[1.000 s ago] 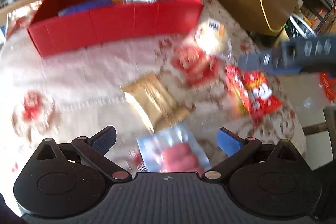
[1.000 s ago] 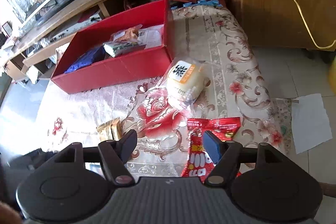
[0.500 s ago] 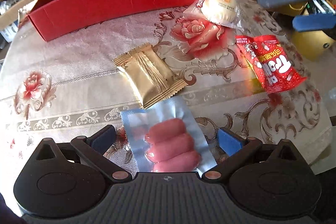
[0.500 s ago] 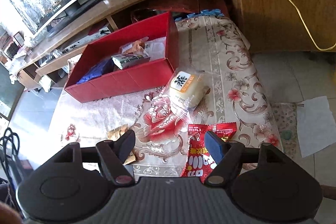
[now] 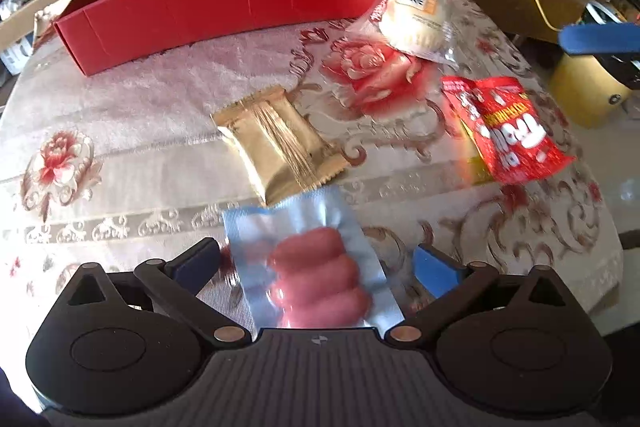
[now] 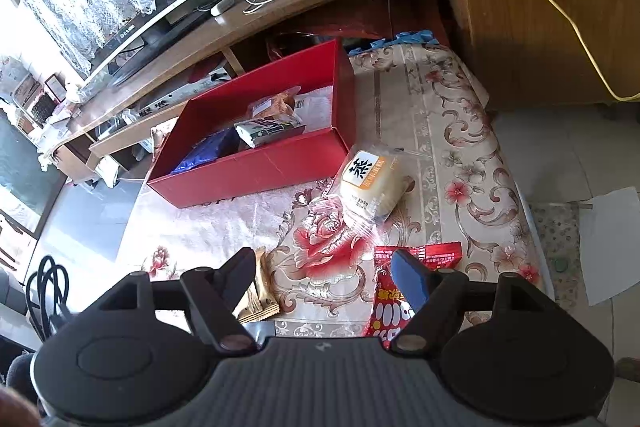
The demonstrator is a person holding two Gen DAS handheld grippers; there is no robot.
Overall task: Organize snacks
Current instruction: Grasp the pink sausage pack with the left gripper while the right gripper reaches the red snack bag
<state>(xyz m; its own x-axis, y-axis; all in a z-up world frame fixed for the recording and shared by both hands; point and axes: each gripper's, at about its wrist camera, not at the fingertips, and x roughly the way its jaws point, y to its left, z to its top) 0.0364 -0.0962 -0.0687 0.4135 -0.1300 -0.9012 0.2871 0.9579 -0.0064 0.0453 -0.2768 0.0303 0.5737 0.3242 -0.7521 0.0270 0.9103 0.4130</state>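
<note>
Silvery sausage pack (image 5: 316, 275) lies between the left gripper (image 5: 316, 261)'s spread fingers (untouched); right gripper (image 6: 326, 273) gapes empty.

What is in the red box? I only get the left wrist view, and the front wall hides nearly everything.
Observer: The right wrist view looks in: at the back of the red box lies a clear bag of something orange-brown.
Operator: Anything beside it?
Observer: A flat white packet, against the right wall.
Operator: And toward the left end?
Observer: A dark blue packet lies by the front wall there.
</note>
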